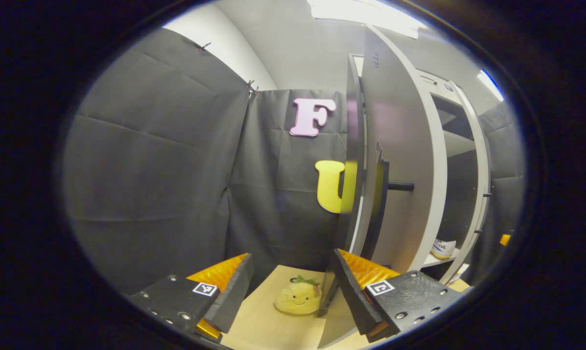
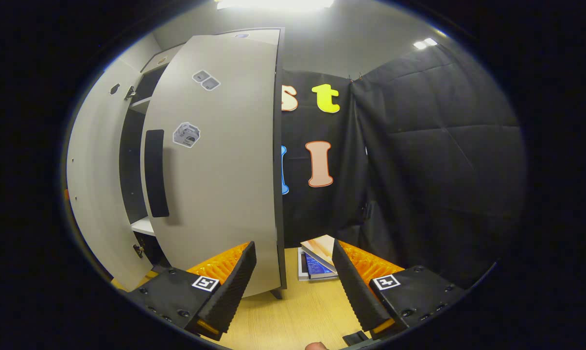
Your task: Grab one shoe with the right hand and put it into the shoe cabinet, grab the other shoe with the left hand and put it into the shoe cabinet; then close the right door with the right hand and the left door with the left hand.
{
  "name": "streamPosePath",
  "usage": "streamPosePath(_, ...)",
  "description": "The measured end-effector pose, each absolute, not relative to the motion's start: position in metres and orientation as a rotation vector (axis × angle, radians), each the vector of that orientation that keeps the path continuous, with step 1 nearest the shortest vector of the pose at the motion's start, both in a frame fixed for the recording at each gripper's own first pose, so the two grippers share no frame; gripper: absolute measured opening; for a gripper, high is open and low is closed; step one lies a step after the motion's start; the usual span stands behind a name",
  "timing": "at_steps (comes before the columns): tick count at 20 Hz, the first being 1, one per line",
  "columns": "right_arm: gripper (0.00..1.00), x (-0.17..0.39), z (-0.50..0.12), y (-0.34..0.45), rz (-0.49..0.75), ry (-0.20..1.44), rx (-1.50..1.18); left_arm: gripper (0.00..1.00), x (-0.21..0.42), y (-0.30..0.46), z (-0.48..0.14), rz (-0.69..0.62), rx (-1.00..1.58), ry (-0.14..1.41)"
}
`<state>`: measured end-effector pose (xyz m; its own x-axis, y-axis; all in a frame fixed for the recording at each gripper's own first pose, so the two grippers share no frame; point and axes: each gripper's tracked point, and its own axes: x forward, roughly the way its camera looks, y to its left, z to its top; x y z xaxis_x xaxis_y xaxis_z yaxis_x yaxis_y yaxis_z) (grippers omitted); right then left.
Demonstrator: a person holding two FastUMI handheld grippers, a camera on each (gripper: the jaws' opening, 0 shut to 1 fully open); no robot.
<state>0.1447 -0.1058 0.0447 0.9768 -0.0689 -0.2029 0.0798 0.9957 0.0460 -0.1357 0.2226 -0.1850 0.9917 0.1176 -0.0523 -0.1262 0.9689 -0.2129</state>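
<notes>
Right now my left hand-held gripper point(image 1: 288, 287) hangs open and empty, a yellow plush toy point(image 1: 298, 297) on the floor between its fingers. Just ahead on its right stands the left door point(image 1: 400, 160) edge-on, ajar; past it a shoe point(image 1: 442, 248) sits on a cabinet shelf point(image 1: 436, 260). My right hand-held gripper point(image 2: 293, 279) is open too, gripping nothing, the right door point(image 2: 220, 170) ajar ahead on its left, some books point(image 2: 317, 265) on the floor beyond.

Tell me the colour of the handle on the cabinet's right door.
Black, on the light grey right door; the handle shows best in the right gripper view.
</notes>
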Motion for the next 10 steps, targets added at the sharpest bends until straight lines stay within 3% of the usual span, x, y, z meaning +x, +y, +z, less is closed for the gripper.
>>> streamPosePath(10, 0.99, 0.143, 0.041, -0.103, -0.053, 0.21, 0.048, 0.94, -0.14, 0.159, -0.171, 0.015, -0.177, 0.023)
